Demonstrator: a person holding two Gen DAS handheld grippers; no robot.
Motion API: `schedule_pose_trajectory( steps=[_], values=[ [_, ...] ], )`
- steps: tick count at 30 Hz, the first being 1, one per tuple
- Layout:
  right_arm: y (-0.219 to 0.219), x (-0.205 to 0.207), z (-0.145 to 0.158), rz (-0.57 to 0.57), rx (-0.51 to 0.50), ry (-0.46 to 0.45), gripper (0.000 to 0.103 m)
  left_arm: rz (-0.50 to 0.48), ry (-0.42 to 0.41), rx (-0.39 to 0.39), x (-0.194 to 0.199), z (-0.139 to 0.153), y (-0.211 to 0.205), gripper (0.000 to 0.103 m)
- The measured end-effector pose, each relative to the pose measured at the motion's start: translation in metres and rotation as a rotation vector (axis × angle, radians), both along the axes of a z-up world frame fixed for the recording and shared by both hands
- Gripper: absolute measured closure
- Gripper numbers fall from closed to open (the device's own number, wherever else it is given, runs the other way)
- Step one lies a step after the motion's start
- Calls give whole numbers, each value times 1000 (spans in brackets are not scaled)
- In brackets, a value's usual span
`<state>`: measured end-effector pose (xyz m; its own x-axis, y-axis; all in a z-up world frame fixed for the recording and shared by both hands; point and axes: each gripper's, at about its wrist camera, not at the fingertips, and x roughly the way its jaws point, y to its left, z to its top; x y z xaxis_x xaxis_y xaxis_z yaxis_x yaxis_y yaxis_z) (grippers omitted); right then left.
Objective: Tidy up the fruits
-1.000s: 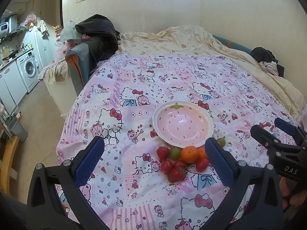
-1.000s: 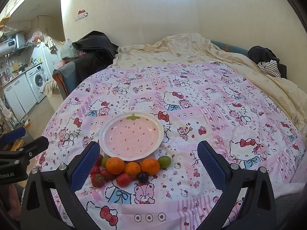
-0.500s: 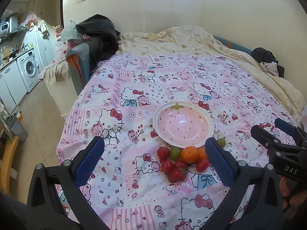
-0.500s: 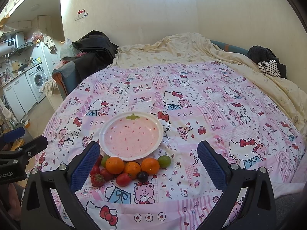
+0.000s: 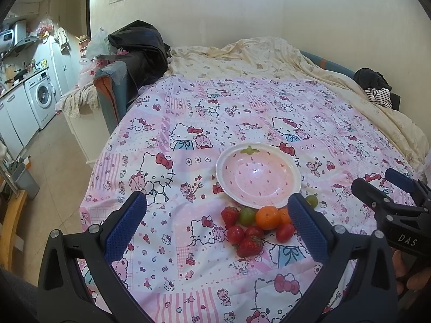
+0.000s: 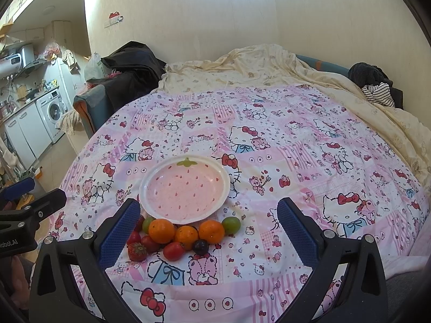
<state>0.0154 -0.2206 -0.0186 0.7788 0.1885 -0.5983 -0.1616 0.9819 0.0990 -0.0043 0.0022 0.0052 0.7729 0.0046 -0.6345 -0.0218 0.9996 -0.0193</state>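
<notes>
An empty pink strawberry-print plate (image 5: 295,171) (image 6: 225,177) lies on the cartoon-cat bedspread. Just in front of it sits a cluster of fruit: oranges (image 5: 267,217) (image 6: 161,230), strawberries (image 5: 249,246) (image 6: 137,251), cherry tomatoes (image 5: 285,232) (image 6: 173,251), green grapes (image 5: 247,215) (image 6: 231,223) and a dark grape (image 6: 200,246). My left gripper (image 5: 215,226) hovers open above the fruit, holding nothing. My right gripper (image 6: 206,227) is likewise open and bare over the cluster. Each gripper shows at the edge of the other's view.
A cream quilt (image 5: 269,56) is bunched at the bed's far side with dark and striped clothes (image 5: 377,91) by the wall. Left of the bed stand a chair piled with black clothing (image 5: 137,53) and a washing machine (image 5: 40,99).
</notes>
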Motion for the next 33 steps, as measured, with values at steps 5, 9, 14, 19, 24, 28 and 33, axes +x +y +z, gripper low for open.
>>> schedule_pose_trajectory(
  steps=[5, 9, 14, 19, 24, 28, 33],
  values=[
    [0, 0, -1, 4, -1, -1, 0, -1, 0, -3, -1, -1, 1, 0],
    [0, 0, 0, 4, 3, 2, 0, -1, 0, -3, -1, -1, 1, 0],
    [1, 0, -1, 4, 2, 5, 0, 0, 1, -5, -2, -1, 1, 0],
    [1, 0, -1, 4, 1, 4, 0, 1, 2, -4, -1, -2, 1, 0],
    [2, 1, -2, 5, -3, 10, 0, 3, 3, -8, -2, -3, 3, 0],
    [3, 1, -3, 3, -1, 12, 0, 3, 8, -8, -1, -3, 3, 0],
    [-1, 5, -4, 4, 18, 36, 0, 4, 48, 2, 5, -6, 3, 0]
  ],
)
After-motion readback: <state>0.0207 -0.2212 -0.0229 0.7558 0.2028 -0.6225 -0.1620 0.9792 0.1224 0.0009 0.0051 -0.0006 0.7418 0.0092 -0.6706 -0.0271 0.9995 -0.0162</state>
